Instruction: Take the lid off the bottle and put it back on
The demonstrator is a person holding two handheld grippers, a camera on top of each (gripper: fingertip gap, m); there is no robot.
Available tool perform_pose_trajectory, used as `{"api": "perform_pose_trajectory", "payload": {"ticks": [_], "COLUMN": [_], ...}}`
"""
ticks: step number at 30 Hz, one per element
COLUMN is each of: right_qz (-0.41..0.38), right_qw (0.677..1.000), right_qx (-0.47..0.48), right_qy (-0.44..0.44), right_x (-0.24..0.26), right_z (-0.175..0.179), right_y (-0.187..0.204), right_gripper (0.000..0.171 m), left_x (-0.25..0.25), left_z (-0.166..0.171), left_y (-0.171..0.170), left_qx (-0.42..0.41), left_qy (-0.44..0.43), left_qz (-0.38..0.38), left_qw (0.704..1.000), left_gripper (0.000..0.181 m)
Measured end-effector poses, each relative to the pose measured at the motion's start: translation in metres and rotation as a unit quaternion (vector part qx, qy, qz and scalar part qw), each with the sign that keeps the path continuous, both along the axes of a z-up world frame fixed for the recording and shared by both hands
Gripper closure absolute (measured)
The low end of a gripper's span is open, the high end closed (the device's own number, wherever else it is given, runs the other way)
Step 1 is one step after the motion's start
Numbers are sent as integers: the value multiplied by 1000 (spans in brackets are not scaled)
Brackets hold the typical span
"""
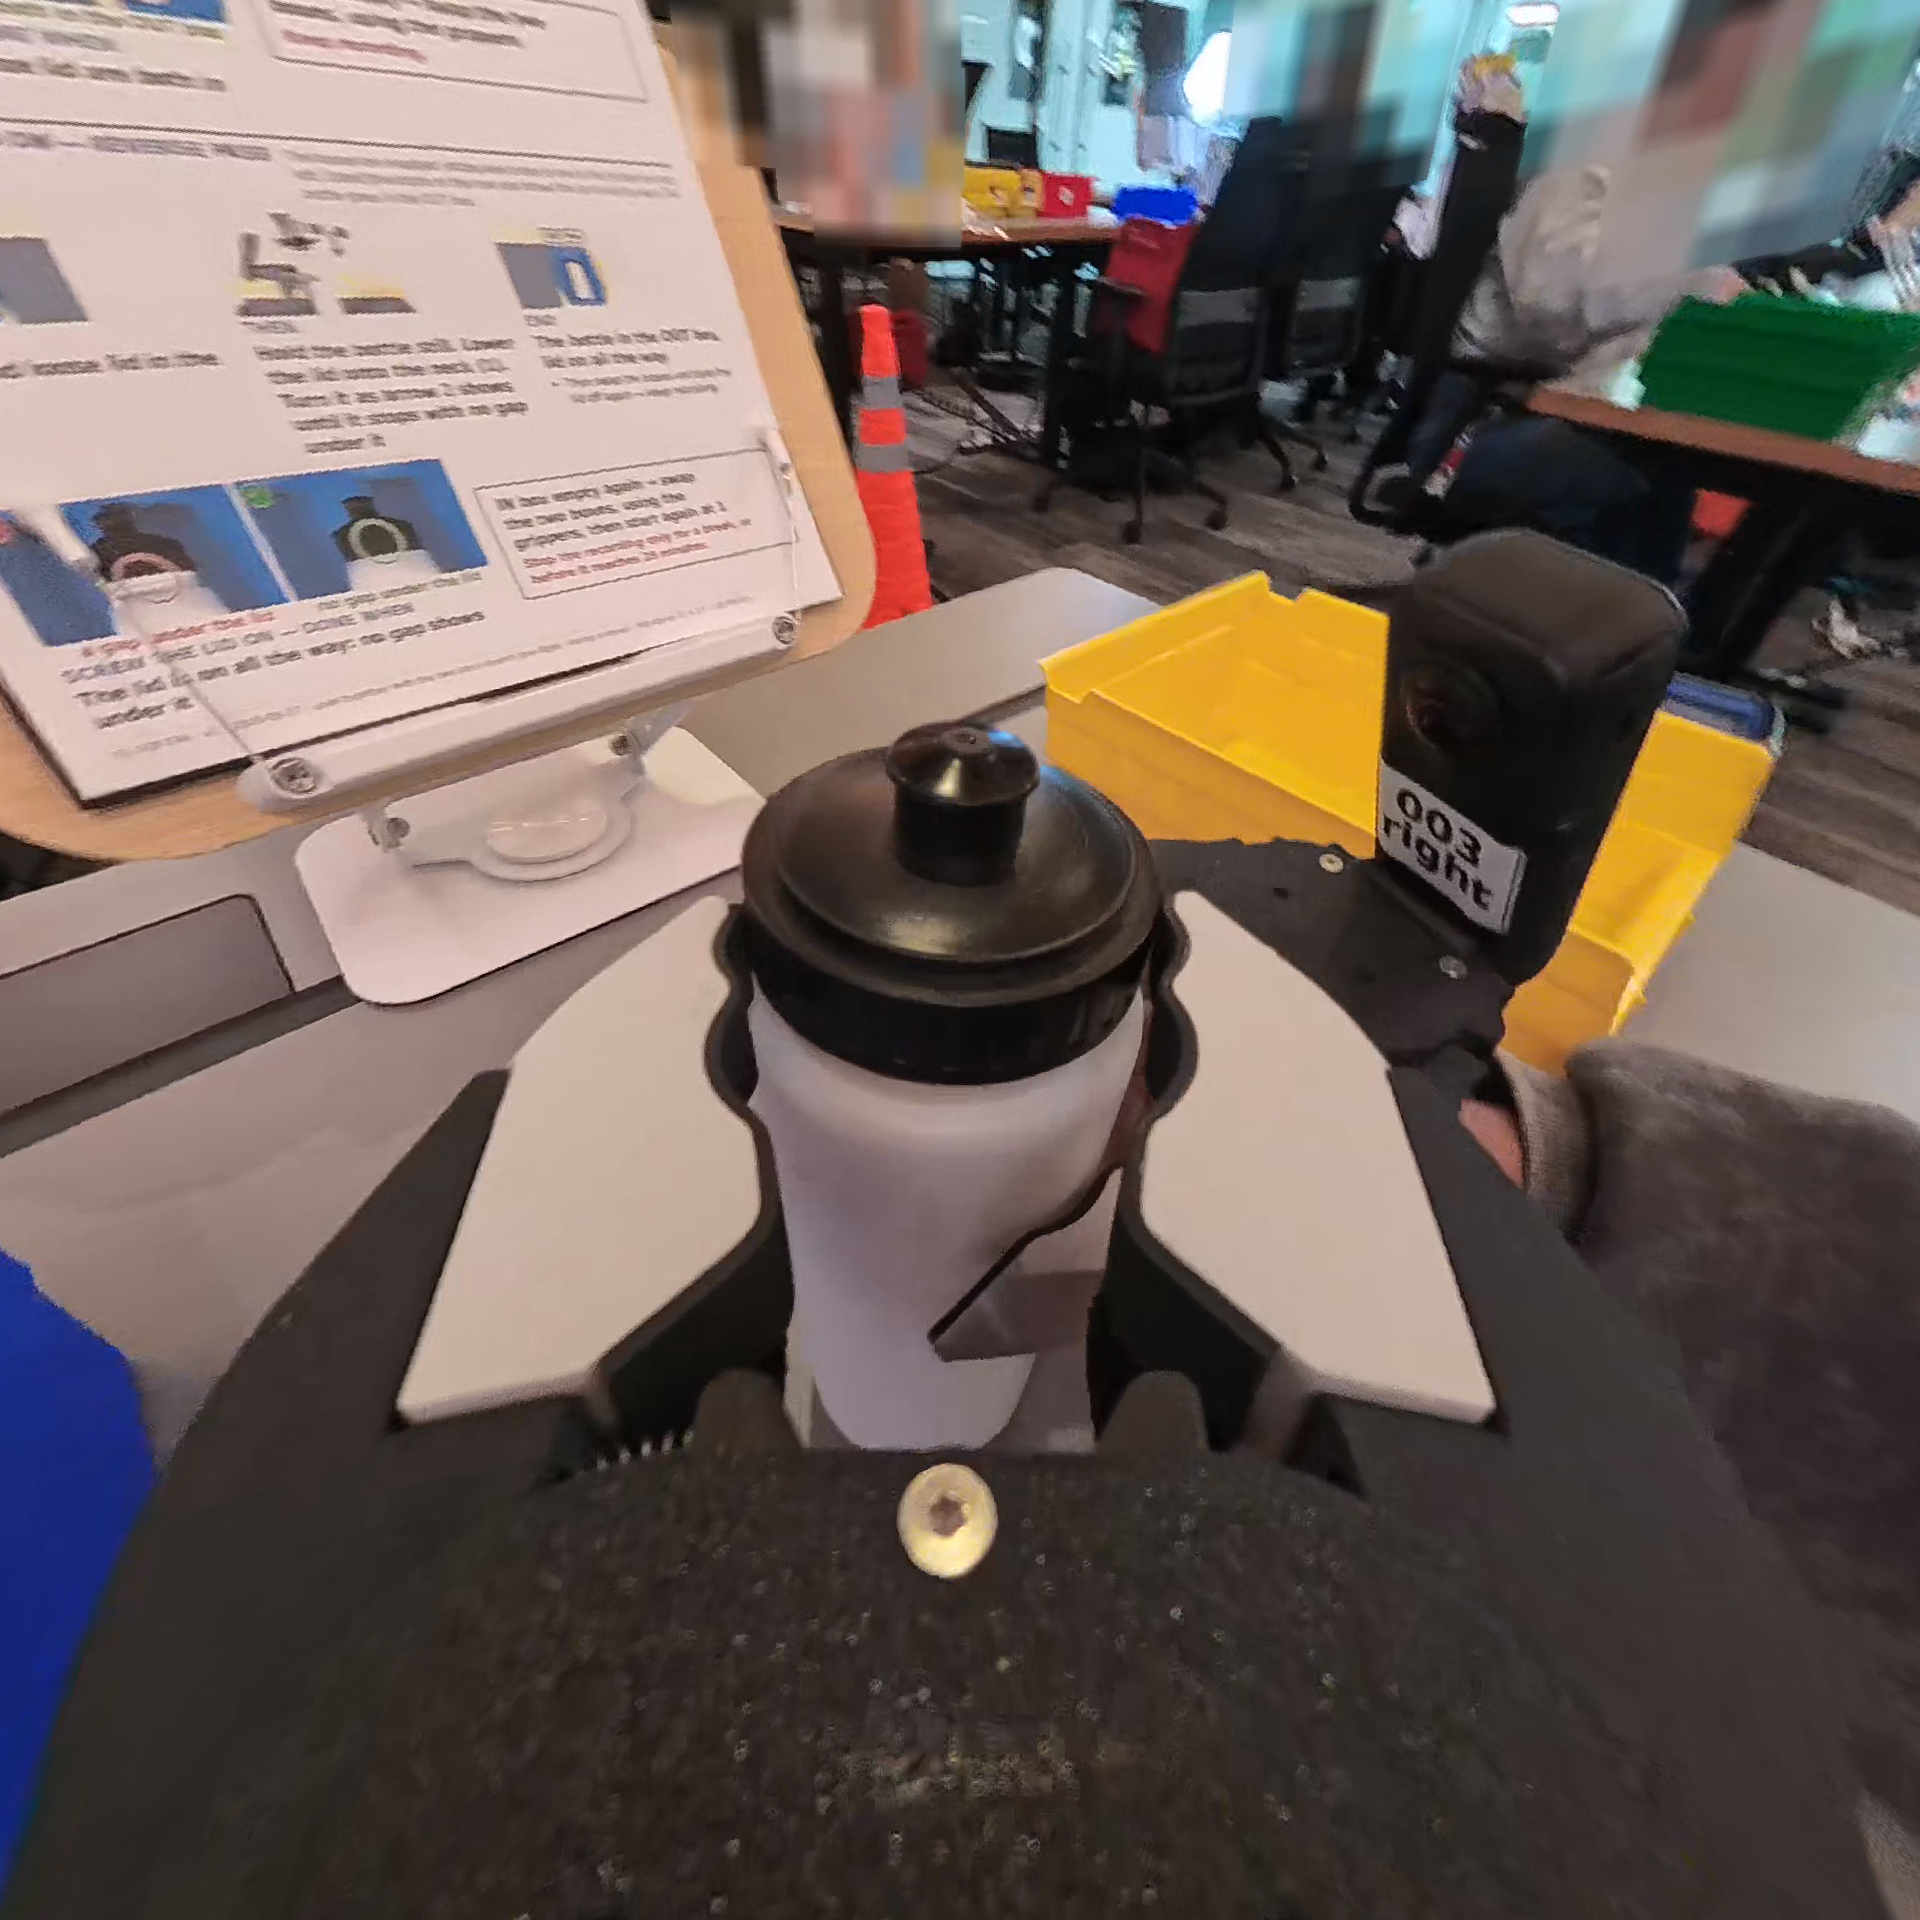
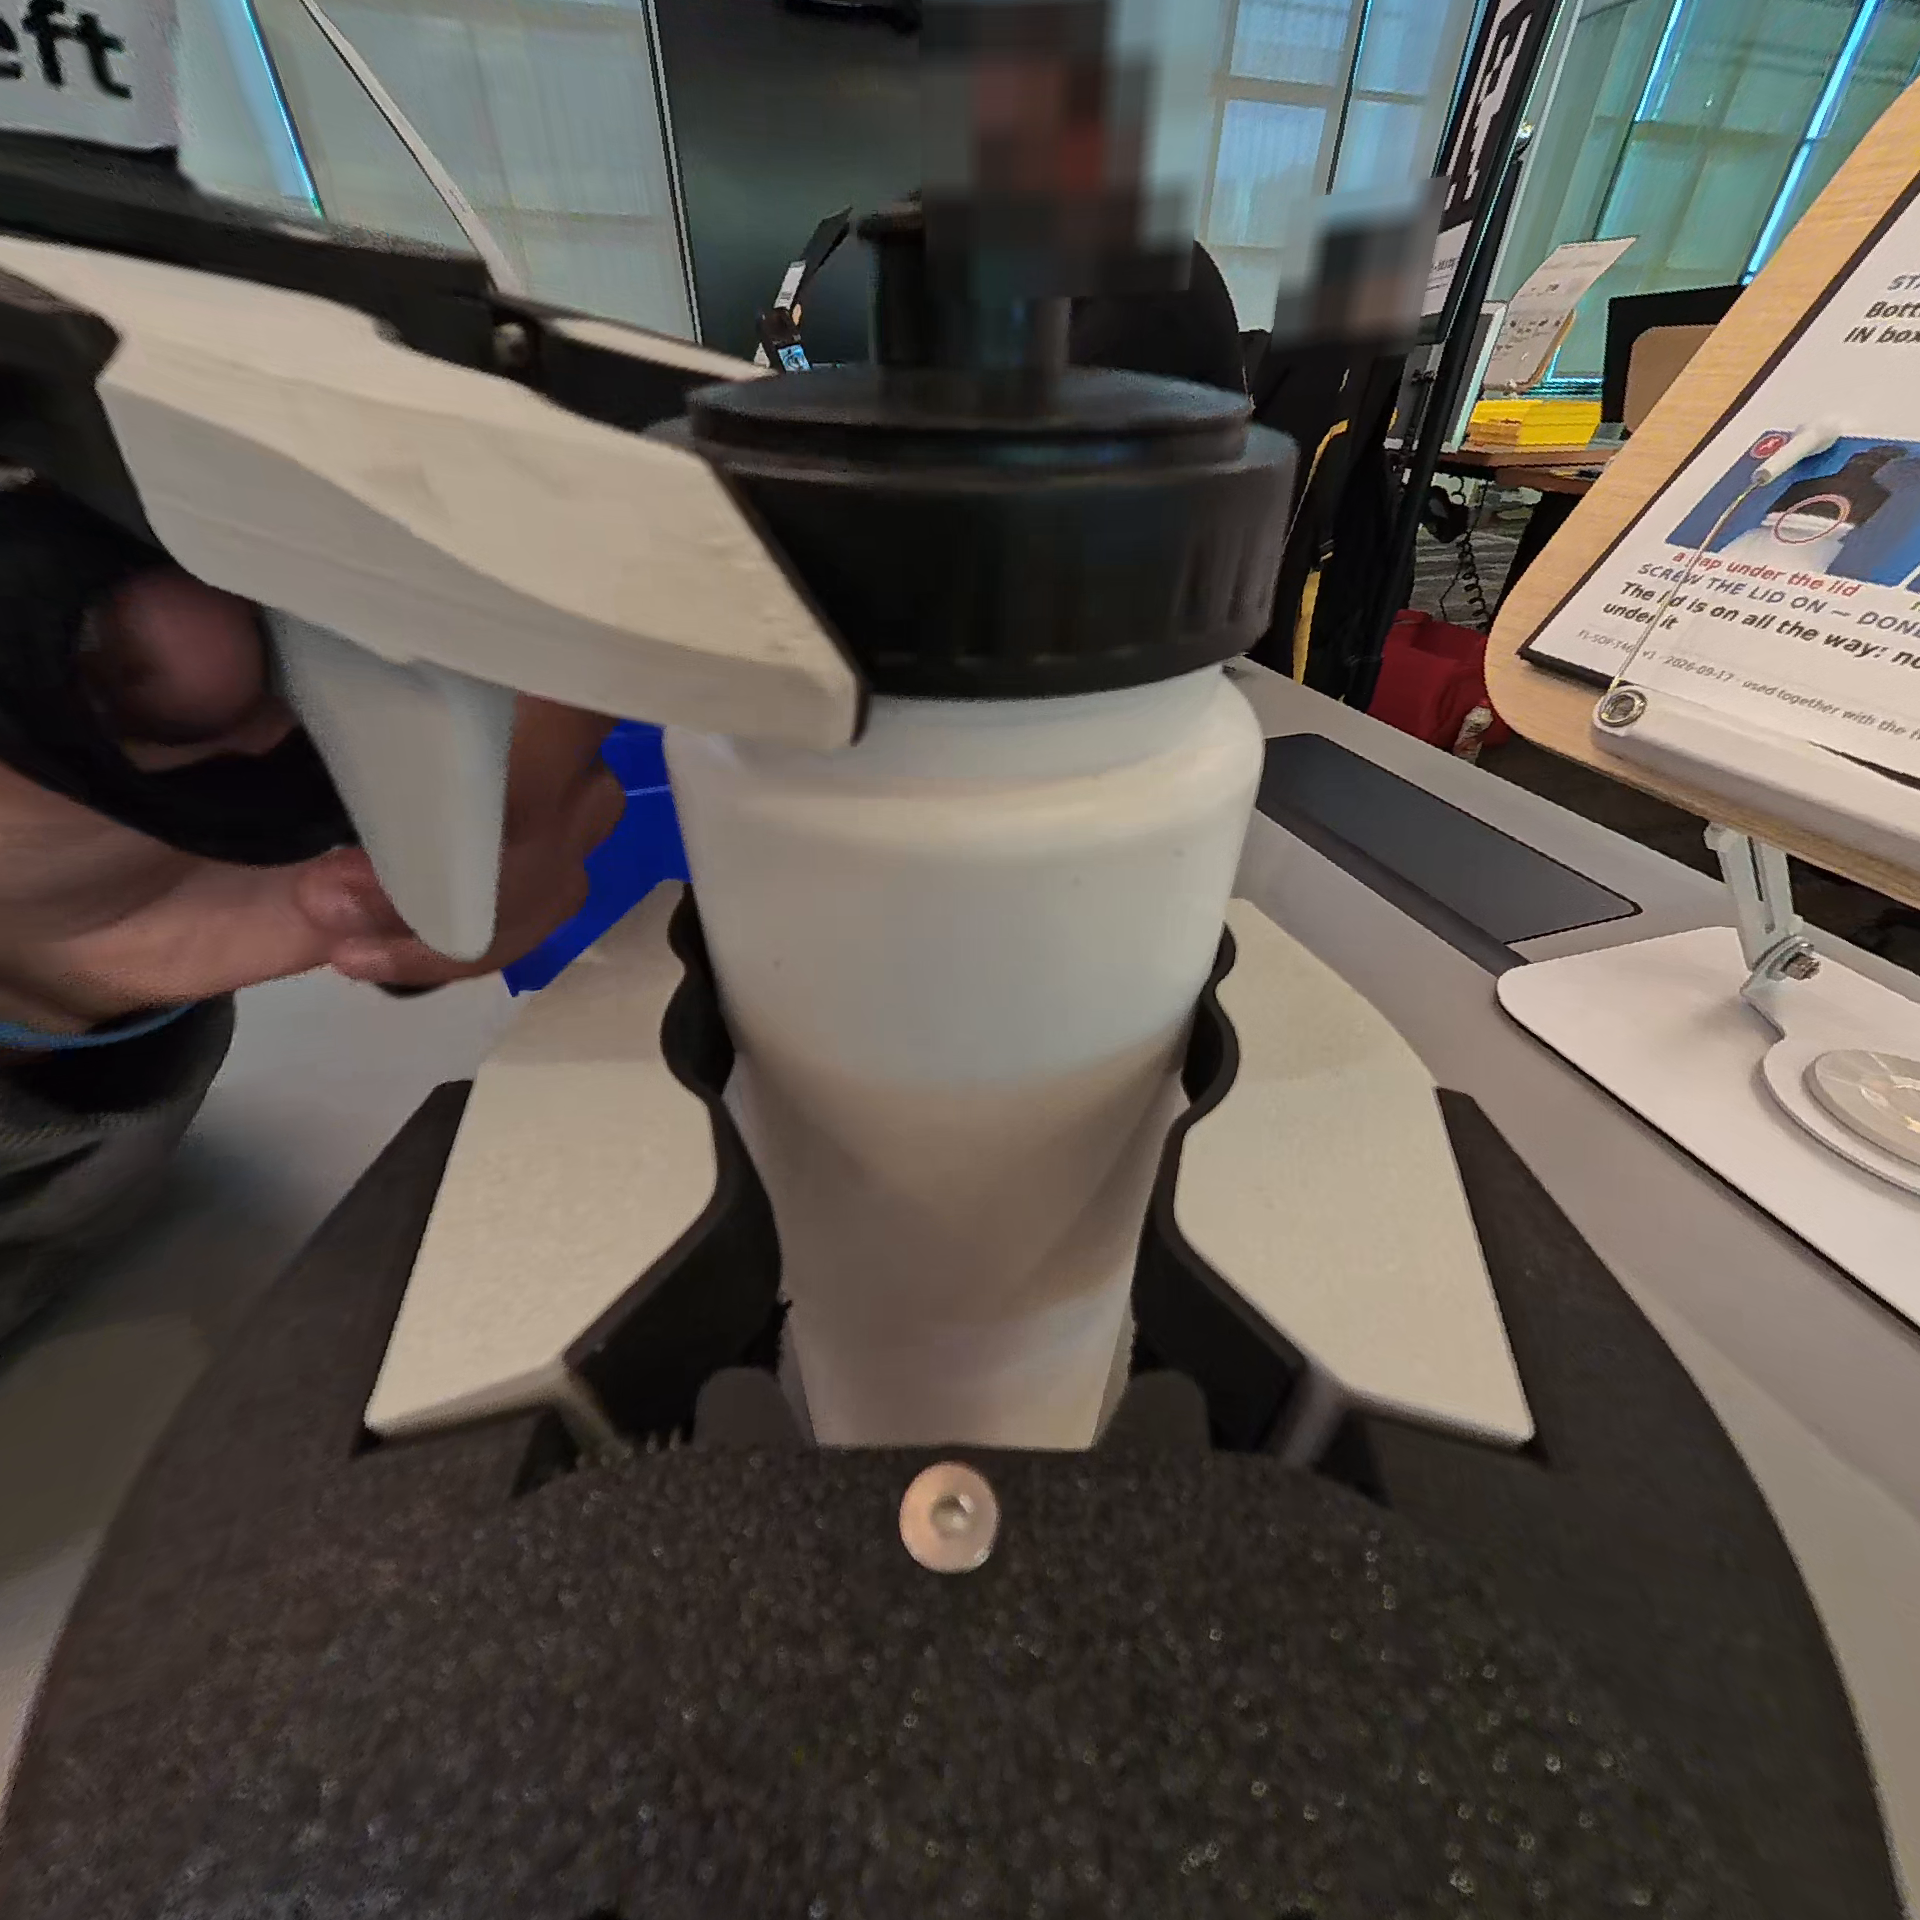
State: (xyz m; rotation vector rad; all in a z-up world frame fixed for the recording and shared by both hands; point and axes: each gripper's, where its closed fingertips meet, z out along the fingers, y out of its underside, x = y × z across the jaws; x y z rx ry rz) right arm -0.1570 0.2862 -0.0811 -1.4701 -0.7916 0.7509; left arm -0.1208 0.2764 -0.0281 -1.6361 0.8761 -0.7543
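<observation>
So the white bottle (image 2: 966, 935) is standing upright, long axis straight up and down, with the black lid (image 2: 997, 540) on top and its little spout (image 1: 961, 800) pointing up. The lid is seated on the neck; in the left wrist view I can't make out a gap under it. The bottle sits over the grey desk (image 1: 935, 644), away from its edges as far as I can tell; its base is hidden in both views.

The left gripper (image 1: 951, 997) comes in roughly level and is clamped around the lid's ribbed skirt, fingers (image 1: 613, 1174) narrow, one on each side. The right gripper (image 2: 961, 1060) is lower down, squeezing the bottle body below the shoulder, also closed in tight on it.

What each view gives you: the left wrist view shows the right gripper's camera housing (image 1: 1507, 748) off to the right with a grey sleeve (image 1: 1725, 1299) behind it, plus a yellow bin (image 1: 1247, 707) toward the far right of the desk and an orange cone (image 1: 888, 468) on the floor past the desk's far edge. The right wrist view shows the person's hand (image 2: 208, 883) on the left gripper's trigger, and something blue (image 2: 623, 862) behind it. The instruction sheet on its stand (image 1: 395, 343) turns up in both, at the far side of the desk.
</observation>
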Motion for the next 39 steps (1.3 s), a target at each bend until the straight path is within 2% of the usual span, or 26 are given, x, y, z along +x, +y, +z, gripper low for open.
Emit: {"api": "perform_pose_trajectory", "payload": {"ticks": [3, 7, 9, 11, 13, 15, 16, 19, 20, 24, 27, 30, 34, 39], "right_qz": [2, 6, 5, 5, 5, 5, 5, 4, 4, 4, 3, 3, 3, 2], "right_qw": [1000, 1000, 1000, 1000, 1000, 1000, 1000, 1000, 1000, 1000, 1000, 1000, 1000, 1000], "right_qx": [1, 0, 1, 1, 2, 2, 2, 2, 2, 2, 2, 1, 1, 0], "right_qy": [-2, 0, 1, 1, 1, 1, 1, 1, 2, 0, 0, 0, 1, 0], "right_x": [0, -2, -2, -2, -2, -2, -2, -2, -2, -2, -1, -2, -2, -2], "right_z": [0, 0, 0, 0, 0, 0, 0, 0, 0, 0, 0, 0, 0, 0], "right_y": [-1, -1, -1, -1, -1, -1, -1, -1, -1, -1, -1, -1, -1, 0], "right_gripper": [84, 84, 84, 84, 84, 84, 84, 84, 84, 84, 84, 84, 84, 84], "left_x": [-1, -4, -6, -8, -9, -10, -9, -8, -10, -8, -8, -6, -8, -21], "left_z": [-2, -5, -6, -6, -5, -1, 4, 13, 11, 9, 10, 8, 7, 7], "left_y": [-3, -8, -8, -8, -7, -6, -6, -4, -1, 3, 12, 12, 7, 9], "left_qx": [-11, -42, -47, -44, -28, -14, -10, -5, -4, 15, 9, 2, 29, 30], "left_qy": [31, 77, 97, 121, 113, 81, 51, -42, -53, -63, -72, -79, -65, -52], "left_qz": [-83, -207, -245, -252, -228, -178, -147, -39, 3, 70, 84, 65, 44, 40], "left_qw": [996, 974, 964, 959, 967, 981, 988, 998, 999, 995, 994, 995, 997, 997], "left_gripper": [109, 109, 109, 110, 110, 85, 79, 79, 78, 81, 83, 83, 93, 84]}}
